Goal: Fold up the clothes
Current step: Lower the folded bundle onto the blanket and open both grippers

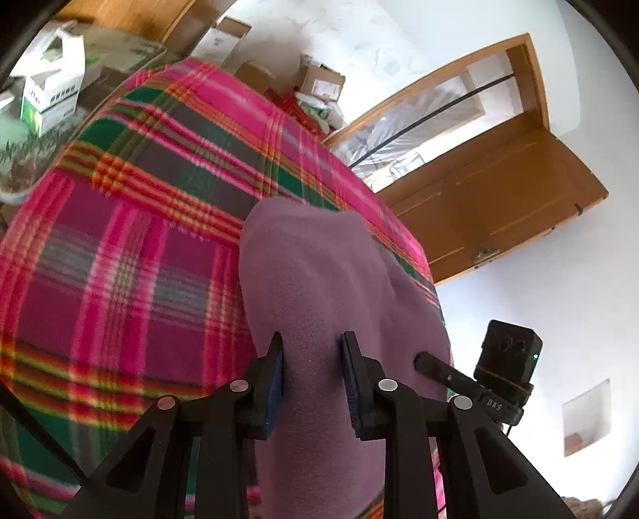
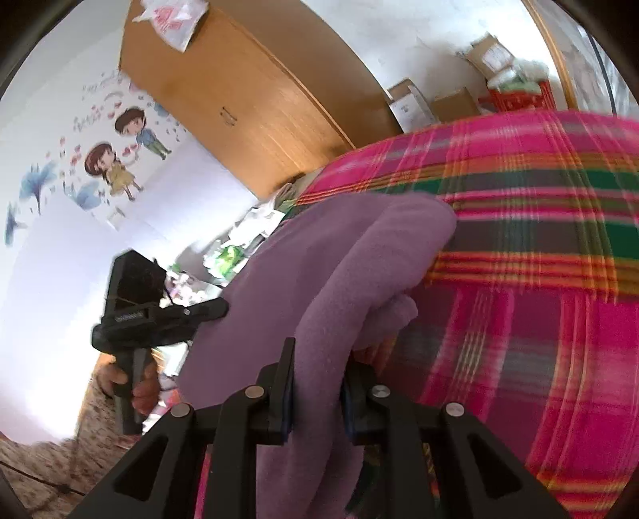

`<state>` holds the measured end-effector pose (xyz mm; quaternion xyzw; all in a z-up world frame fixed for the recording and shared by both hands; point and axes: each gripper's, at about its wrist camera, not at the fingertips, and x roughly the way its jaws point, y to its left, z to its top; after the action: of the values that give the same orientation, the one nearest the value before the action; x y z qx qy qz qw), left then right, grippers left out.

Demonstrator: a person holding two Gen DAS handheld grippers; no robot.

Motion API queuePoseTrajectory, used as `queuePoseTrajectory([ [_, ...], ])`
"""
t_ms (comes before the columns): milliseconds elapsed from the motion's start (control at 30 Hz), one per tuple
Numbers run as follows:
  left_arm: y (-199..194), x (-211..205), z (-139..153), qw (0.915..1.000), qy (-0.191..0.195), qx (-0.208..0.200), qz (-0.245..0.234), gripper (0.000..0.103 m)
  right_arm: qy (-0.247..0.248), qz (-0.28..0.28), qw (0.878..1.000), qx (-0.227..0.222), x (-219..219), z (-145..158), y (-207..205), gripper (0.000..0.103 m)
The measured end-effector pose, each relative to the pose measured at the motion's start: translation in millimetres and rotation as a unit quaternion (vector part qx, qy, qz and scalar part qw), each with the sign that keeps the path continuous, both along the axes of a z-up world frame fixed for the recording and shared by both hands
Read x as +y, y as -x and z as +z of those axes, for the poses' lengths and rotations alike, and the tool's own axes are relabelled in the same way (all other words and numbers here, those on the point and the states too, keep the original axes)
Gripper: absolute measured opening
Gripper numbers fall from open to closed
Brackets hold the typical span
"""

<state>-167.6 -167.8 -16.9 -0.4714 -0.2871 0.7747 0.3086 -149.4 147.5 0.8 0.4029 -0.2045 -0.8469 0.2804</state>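
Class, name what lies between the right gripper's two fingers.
A thick fold of the purple fleece garment fills the gap between the right gripper's fingers, shown in the right wrist view.

A pink, green and orange plaid blanket [image 1: 131, 239] covers the wide surface in both views. Beyond its far edge, brown cardboard boxes [image 1: 321, 82] are stacked against a white wall, near a red crate [image 2: 519, 98]. A white and green carton [image 1: 52, 94] stands to one side. A wooden door with a glass panel [image 1: 491, 159] stands open. A tall wooden wardrobe [image 2: 239, 103] has a plastic bag [image 2: 171, 20] on top (contents unclear). Cartoon wall stickers of two children [image 2: 120, 155] decorate the white wall beside it.
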Motion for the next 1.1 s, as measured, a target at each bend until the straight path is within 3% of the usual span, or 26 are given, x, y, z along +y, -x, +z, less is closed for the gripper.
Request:
queuePoseTrajectory([
  [67,0,-17,-2,1.0,-0.006,-0.006,0.0,0.027,-0.01,0.001,1.0,0.001,-2,-2,2,0.019],
  [267,-10,-16,-6,0.9998,-0.013,-0.016,0.006,0.029,-0.002,-0.017,0.999,-0.031,6,-19,4,0.023],
  [400,-20,-14,0,0.9999,0.003,-0.012,0.008,0.029,0.002,-0.03,0.998,-0.046,10,-26,4,0.032],
  [633,-55,-30,15,0.9984,0.03,-0.017,0.044,0.029,-0.032,-0.055,0.997,-0.037,13,-20,-13,0.035],
  [867,-113,-20,40,0.9917,0.098,0.023,0.079,0.027,-0.116,-0.089,0.989,-0.014,-2,2,-47,0.035],
  [967,-142,-7,49,0.9816,0.157,0.046,0.098,0.027,-0.146,-0.092,0.985,-0.005,-18,7,-64,0.035],
  [1100,-164,20,60,0.9724,0.185,0.089,0.112,0.027,-0.165,-0.096,0.982,0.009,-36,9,-86,0.035],
])
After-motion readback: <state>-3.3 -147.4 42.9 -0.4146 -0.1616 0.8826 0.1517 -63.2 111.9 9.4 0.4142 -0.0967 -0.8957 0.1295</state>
